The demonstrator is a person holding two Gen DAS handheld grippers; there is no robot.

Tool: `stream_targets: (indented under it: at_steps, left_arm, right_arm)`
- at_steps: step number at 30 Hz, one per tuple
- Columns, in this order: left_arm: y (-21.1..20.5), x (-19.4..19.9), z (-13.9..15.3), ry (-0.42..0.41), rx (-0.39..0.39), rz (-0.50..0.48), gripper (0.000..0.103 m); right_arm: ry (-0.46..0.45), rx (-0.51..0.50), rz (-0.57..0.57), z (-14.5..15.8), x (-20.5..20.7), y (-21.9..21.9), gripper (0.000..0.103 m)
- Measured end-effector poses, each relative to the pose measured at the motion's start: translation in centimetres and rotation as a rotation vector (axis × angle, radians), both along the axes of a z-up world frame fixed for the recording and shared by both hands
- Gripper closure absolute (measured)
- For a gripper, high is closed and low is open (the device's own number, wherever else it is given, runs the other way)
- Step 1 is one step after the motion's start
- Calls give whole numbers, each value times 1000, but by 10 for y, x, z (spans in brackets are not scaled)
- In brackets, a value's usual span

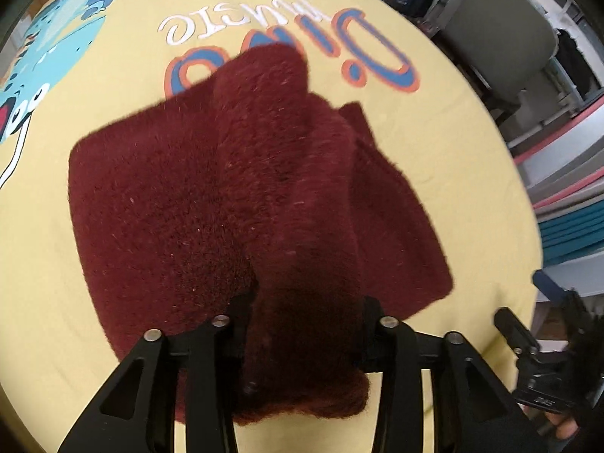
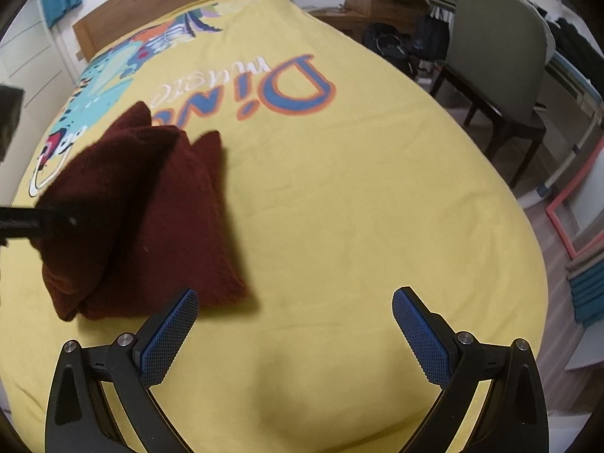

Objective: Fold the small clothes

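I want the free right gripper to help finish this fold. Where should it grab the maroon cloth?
Probably the near corner of the maroon cloth, approached from the right. It lies flat on the yellow bedsheet, just ahead of the open right gripper, away from the left gripper.

even indoor light, motion blur, heavy fisheye edges

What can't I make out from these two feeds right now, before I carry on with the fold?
- Left gripper fingers: left wrist view, buried under the lifted maroon garment.
- Garment type and how many layers are folded: both views, motion blur and plain fuzzy fabric.
- Left edge of the garment: right wrist view, crossed by the dark left gripper.
- Bedspread print: partly covered by the garment, partly blurred.
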State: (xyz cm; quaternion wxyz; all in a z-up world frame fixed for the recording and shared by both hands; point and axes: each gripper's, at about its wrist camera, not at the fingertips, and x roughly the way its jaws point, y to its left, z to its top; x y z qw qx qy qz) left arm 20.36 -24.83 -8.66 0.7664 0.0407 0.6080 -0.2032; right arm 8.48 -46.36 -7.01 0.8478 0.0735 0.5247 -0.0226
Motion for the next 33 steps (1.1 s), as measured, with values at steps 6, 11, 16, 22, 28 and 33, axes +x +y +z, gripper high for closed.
stream_targets:
  at_steps: [6, 11, 16, 22, 28, 33]
  left_arm:
    - [-29, 7, -3, -12, 88, -1, 54]
    - [-19, 8, 9, 1, 14, 26, 13]
    - [-4, 2, 28, -25, -90, 73, 1]
    - [42, -2, 67, -68, -233, 163, 1]
    - [78, -6, 75, -124, -125, 197, 1]
    - [113, -24, 56, -111, -126, 263, 1]
  right_arm:
    - [22, 6, -16, -12, -8, -11, 1]
    - [27, 16, -19, -15, -11, -11, 1]
    - [26, 26, -21, -16, -12, -11, 1]
    - [19, 67, 13, -10, -9, -5, 1]
    - [16, 76, 102, 22, 15, 19, 1]
    - [38, 87, 175, 54, 58, 51, 1]
